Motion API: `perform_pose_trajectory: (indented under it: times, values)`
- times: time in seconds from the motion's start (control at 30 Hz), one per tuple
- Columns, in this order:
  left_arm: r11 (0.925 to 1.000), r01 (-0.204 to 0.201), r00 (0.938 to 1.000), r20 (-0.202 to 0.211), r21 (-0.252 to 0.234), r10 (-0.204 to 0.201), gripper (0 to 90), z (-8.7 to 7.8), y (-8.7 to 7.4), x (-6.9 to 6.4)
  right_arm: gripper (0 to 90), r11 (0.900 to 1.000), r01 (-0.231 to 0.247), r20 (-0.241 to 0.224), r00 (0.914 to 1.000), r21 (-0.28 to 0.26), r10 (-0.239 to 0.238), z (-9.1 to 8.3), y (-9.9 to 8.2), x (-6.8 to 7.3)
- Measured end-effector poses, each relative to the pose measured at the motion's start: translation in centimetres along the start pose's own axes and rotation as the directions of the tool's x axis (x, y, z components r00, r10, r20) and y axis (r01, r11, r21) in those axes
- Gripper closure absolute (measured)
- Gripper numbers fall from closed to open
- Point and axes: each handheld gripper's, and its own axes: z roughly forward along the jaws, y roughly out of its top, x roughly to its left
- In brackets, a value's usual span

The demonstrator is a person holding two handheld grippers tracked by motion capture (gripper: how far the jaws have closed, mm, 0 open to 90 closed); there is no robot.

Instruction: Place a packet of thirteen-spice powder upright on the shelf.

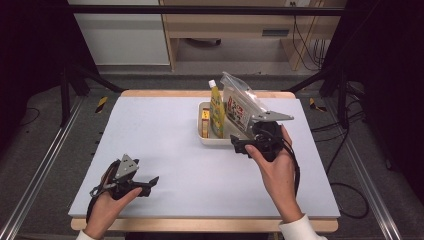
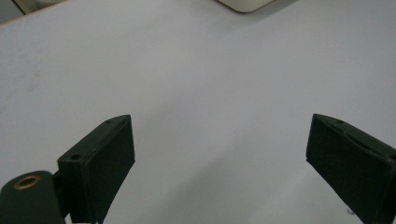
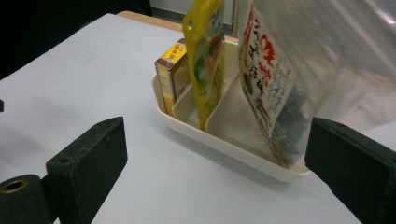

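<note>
2 tongs [image 1: 150,183] [image 1: 239,145] gape empty; your right could clip the leaning bag [image 3: 280,88] and topple it from the tray [image 3: 224,147].

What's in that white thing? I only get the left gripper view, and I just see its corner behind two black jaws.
Observer: It's a white tray. Three things stand in it: a small yellow box, a yellow pouch and a clear bag with red print.
Operator: Is the other gripper holding one?
Observer: No. The right gripper is just in front of the tray, jaws open, gripping nothing.
Operator: Is the bag standing straight?
Observer: No, the high view shows it tilted, while the pouch beside it stands nearly upright.
</note>
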Motion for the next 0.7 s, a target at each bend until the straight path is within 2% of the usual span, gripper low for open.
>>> perform_pose_trajectory:
  times: [0.3,0.4,0.7]
  values:
    - [0.9999,0.011,0.9999,-0.001,-0.007,-0.011,6.8,-0.1,-0.1,0.2,5.8,0.9994,0.033,0.078,0.9964,-0.007,-0.032,-1.4,-0.7,-1.5]
    - [0.9999,0.011,0.9999,-0.003,-0.007,-0.011,6.8,-0.1,-0.1,0.2,5.7,0.9997,0.025,0.096,0.995,0.002,-0.025,-1.7,-1.2,-2.2]
    - [0.9999,0.01,0.9999,-0.004,-0.006,-0.01,6.7,-0.1,-0.1,0.2,5.8,0.9996,-0.021,0.13,0.9912,-0.017,0.023,-2.8,-2.9,-4.6]
